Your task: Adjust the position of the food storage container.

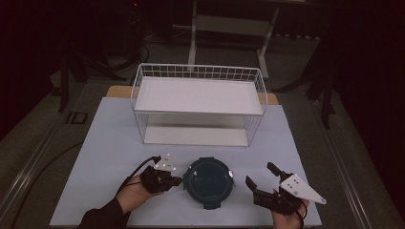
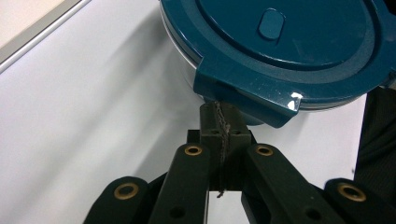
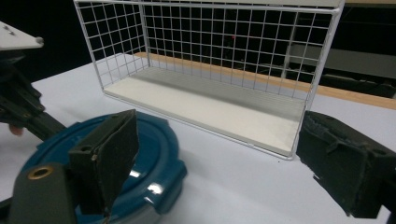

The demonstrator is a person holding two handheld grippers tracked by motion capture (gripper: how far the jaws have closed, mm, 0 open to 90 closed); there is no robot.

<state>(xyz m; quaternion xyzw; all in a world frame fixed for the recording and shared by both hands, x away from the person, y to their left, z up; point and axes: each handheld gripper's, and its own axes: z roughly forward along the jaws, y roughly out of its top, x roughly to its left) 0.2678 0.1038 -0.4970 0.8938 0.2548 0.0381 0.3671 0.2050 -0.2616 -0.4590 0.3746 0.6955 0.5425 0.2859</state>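
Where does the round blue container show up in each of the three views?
High view: container at bottom centre on the table, between the two tongs, in front of the wire rack.
Left gripper view: its lid fills the top right, a clip tab just above the shut jaws.
Right gripper view: lower left, partly behind the near jaw.
Shared landmark: the wire rack, seen in the high and right gripper views.

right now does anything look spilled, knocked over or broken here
Nothing stands out. The round dark-teal lidded container sits flat on the white table with its lid on, and the white wire two-tier rack stands upright and bare.
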